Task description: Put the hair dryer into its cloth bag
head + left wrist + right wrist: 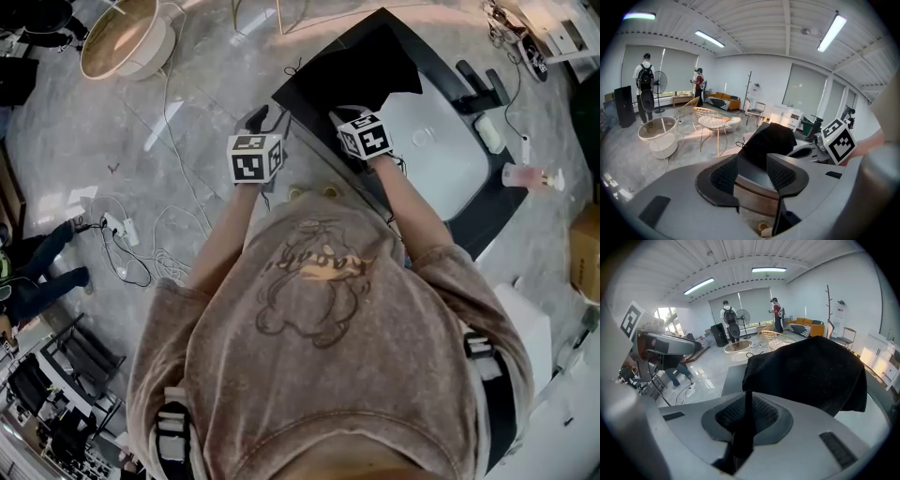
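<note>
Though unseen overhead, bag [811, 371] pinch, right gripper [746, 405]

Left gripper [751, 174] has its jaws apart with nothing in them, just hanging over the near edge of the table [756, 196]. Straight ahead past the jaws there's the black bag [771, 140] lying on it. Off to the gripper's right, close by, is the right gripper's cube [839, 142]. Further ahead to the left are wire chairs [712, 122], and way back two people [644, 79] standing by the windows.
</note>
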### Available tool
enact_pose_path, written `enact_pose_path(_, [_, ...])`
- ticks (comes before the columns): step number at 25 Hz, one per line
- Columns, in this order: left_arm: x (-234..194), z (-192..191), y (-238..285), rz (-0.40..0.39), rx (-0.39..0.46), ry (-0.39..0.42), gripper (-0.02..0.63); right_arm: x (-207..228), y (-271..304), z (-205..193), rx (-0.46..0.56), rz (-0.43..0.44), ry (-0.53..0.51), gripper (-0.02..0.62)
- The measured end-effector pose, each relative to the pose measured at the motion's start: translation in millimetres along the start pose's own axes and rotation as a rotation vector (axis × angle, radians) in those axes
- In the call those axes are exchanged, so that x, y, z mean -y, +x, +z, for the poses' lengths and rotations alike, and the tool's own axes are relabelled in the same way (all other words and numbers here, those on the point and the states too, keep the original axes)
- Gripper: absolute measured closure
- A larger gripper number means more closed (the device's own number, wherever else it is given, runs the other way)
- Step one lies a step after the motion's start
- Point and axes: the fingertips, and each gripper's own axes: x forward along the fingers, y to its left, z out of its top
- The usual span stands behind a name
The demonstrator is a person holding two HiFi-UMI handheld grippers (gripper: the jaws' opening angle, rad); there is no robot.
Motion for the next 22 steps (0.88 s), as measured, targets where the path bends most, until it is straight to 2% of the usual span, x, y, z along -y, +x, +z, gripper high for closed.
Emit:
enact_pose_path(3, [4.0,2.9,-1.8,-0.015,0.007,0.002,0.421,-3.5,-3.3,4.2,0.018,0.004,-0.004,0.512])
enact_pose_path(10, [16.2,28.8,-4.4,-0.052,0.054,0.019,0.421,-12.4,-25.8,27.2,0.089,0.013,0.0,0.486])
enact_pose_path(15, [27.0,56.2,-10.8,-0.081,0.109,0.035,0.421,-20.3,-60.0,57.6,0.196,0.017,-0.005,0.483])
enact_pose_path(22, [41.7,95.1,-28.0,-0.13,0.193,0.075,0.422,-17.3,-124.2,92.3,0.359,-0.02,-0.006,0.485])
